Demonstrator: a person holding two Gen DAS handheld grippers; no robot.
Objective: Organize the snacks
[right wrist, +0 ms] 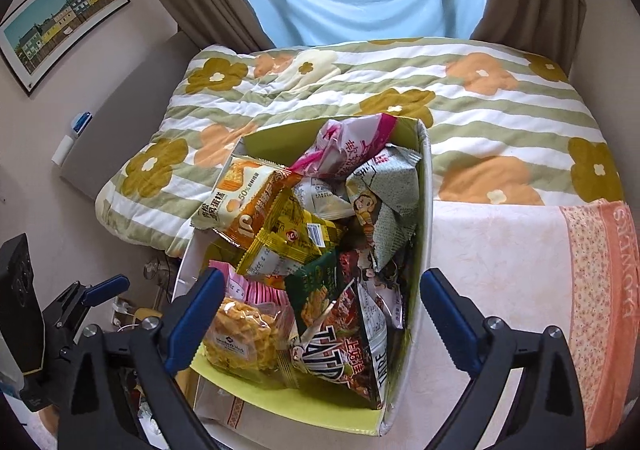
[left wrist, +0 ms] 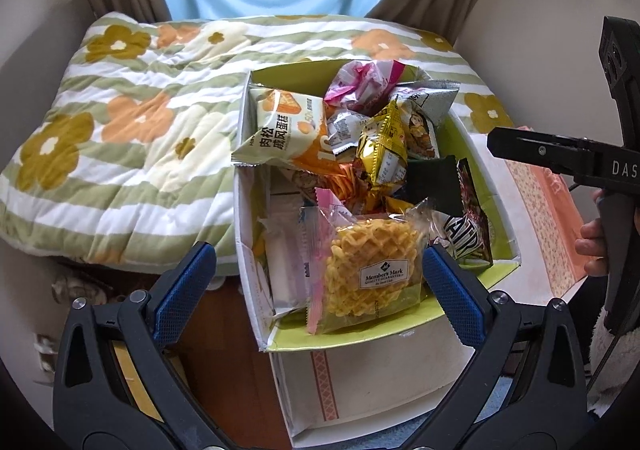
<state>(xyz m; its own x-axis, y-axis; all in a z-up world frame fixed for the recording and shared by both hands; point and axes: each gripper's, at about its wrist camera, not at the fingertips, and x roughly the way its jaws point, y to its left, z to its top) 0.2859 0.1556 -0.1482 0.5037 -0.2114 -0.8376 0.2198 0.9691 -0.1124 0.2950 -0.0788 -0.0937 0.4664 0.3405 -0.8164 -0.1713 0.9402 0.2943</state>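
An open carton with a green lining [left wrist: 250, 250] [right wrist: 426, 210] holds several snack packets in a loose heap. A clear waffle packet [left wrist: 372, 270] [right wrist: 240, 338] lies at its near end, beside a dark red crisp bag [left wrist: 468, 238] [right wrist: 340, 342]. Further back are an orange-and-white cake packet [left wrist: 280, 122] [right wrist: 240, 202], a yellow packet [left wrist: 384, 146] [right wrist: 288, 246] and a pink one [left wrist: 368, 82]. My left gripper [left wrist: 320, 286] hangs open over the waffle packet without touching it. My right gripper [right wrist: 322, 316] is open above the crisp bag, holding nothing.
The carton rests on a white box [left wrist: 360, 382] beside a flowered green-striped quilt [left wrist: 120, 130] [right wrist: 480, 110]. A pink-and-orange towel [right wrist: 520, 270] covers the surface to its right. Curtains and a blue sheet hang behind. A hand [left wrist: 592, 250] holds the right gripper's handle.
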